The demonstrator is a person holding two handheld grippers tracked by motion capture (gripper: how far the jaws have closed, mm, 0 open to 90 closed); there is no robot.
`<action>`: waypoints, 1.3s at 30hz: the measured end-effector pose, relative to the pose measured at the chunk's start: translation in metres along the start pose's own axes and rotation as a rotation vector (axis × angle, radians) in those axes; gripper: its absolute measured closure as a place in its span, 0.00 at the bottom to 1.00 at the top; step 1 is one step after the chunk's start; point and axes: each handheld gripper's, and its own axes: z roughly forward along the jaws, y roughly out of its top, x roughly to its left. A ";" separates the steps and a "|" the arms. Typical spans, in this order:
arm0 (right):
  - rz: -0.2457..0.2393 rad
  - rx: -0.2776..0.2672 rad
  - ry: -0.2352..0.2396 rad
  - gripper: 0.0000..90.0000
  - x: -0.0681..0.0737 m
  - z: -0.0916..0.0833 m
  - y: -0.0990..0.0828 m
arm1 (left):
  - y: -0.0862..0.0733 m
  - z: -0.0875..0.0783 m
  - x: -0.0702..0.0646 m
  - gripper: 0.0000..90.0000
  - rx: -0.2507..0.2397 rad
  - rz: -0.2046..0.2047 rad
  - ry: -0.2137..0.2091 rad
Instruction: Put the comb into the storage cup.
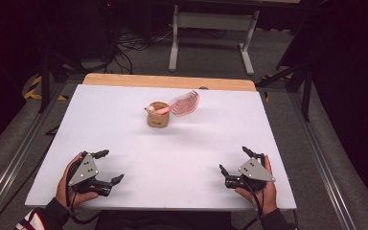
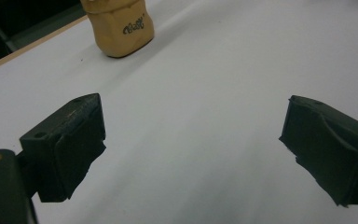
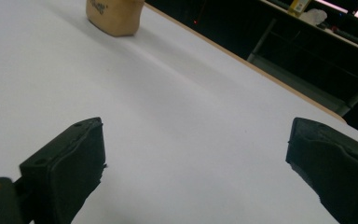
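High view from above the near edge, looking forward and down over the whole white table (image 1: 124, 124), each gripper view low and close to the tabletop, looking along its own jaws, all three views sharing the tan cup (image 1: 157, 115), gripper views catching its base.

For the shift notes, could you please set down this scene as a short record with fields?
surface: white table, wooden strip along its far edge
cup: tan cup, upright, middle of the far half
in cup: pink-handled tool, wire head leaning out over the rim to the right
left gripper: open, nothing between its jaws, near left corner
right gripper: open, nothing between its jaws, near right corner
contact: neither gripper touches the cup
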 end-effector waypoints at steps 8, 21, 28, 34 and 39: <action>0.038 0.007 0.020 0.06 -0.004 -0.001 -0.004 | 0.001 0.000 0.005 0.07 -0.008 -0.012 0.019; 0.012 0.001 0.027 0.06 0.002 -0.001 -0.002 | 0.001 -0.002 0.003 0.06 -0.001 0.006 0.030; 0.004 0.002 0.034 0.08 0.005 0.000 -0.001 | 0.000 -0.003 0.001 0.06 -0.001 0.006 0.027; 0.001 0.004 0.029 0.07 0.005 0.002 -0.002 | 0.001 -0.003 0.002 0.06 0.002 0.005 0.025; -0.003 -0.001 0.028 0.07 0.004 0.002 -0.002 | 0.001 -0.002 0.003 0.06 -0.002 0.007 0.034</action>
